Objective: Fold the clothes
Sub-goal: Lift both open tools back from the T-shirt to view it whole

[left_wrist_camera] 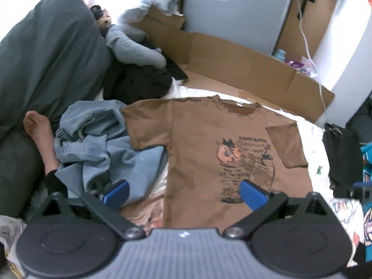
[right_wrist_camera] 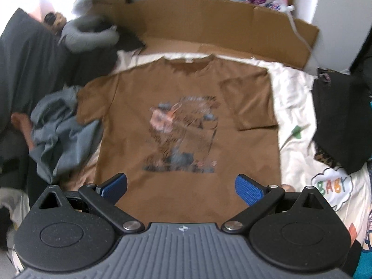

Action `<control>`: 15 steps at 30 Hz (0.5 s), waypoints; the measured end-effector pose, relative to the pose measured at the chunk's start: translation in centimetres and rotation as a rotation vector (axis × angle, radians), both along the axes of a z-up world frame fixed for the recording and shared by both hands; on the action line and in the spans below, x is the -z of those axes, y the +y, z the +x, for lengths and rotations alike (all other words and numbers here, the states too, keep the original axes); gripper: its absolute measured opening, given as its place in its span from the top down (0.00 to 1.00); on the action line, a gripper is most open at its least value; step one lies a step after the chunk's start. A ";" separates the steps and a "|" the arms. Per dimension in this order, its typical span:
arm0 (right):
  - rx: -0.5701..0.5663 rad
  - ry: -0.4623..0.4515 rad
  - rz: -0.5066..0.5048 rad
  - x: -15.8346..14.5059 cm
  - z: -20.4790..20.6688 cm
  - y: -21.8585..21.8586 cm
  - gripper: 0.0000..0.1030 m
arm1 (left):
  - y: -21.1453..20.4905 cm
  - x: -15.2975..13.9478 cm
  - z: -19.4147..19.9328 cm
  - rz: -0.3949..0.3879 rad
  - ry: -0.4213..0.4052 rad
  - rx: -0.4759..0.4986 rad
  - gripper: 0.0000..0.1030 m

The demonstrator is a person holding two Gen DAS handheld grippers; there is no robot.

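Note:
A brown T-shirt (left_wrist_camera: 204, 139) (right_wrist_camera: 186, 97) with a printed cat graphic lies flat, front up, on a pale bedsheet, collar at the far end. Its right sleeve (left_wrist_camera: 287, 145) (right_wrist_camera: 251, 100) is folded in over the body; the left sleeve (left_wrist_camera: 146, 125) spreads out over a blue garment. My left gripper (left_wrist_camera: 184, 193) hovers open over the shirt's lower left part, nothing between its blue pads. My right gripper (right_wrist_camera: 181, 187) is open above the shirt's lower hem area, also empty. The right wrist view is blurred.
A crumpled light-blue garment (left_wrist_camera: 97, 144) (right_wrist_camera: 58, 130) lies left of the shirt, beside a person's bare foot (left_wrist_camera: 39, 127). Dark clothes (left_wrist_camera: 139, 79), a grey pillow (left_wrist_camera: 46, 53) and flattened cardboard (left_wrist_camera: 244, 69) lie beyond. A black folded item (right_wrist_camera: 337, 116) sits at right on the printed sheet (right_wrist_camera: 302, 116).

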State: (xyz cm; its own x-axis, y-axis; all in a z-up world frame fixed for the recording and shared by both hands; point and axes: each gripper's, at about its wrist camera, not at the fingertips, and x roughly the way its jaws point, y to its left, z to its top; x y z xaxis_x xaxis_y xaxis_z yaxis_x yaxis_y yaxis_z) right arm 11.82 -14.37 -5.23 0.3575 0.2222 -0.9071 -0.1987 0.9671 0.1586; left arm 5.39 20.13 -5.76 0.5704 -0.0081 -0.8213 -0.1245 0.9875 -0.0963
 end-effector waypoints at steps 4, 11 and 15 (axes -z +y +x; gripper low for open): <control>-0.035 0.000 0.005 1.1 0.1 1.2 0.01 | 1.3 1.5 1.0 -0.019 -0.014 -0.051 0.01; -0.059 -0.038 -0.009 1.9 1.8 1.5 0.01 | 2.4 3.4 4.9 -0.088 -0.036 -0.130 0.01; -0.056 -0.063 -0.028 1.9 2.9 1.2 0.01 | 1.7 3.8 7.7 -0.073 -0.035 -0.123 0.01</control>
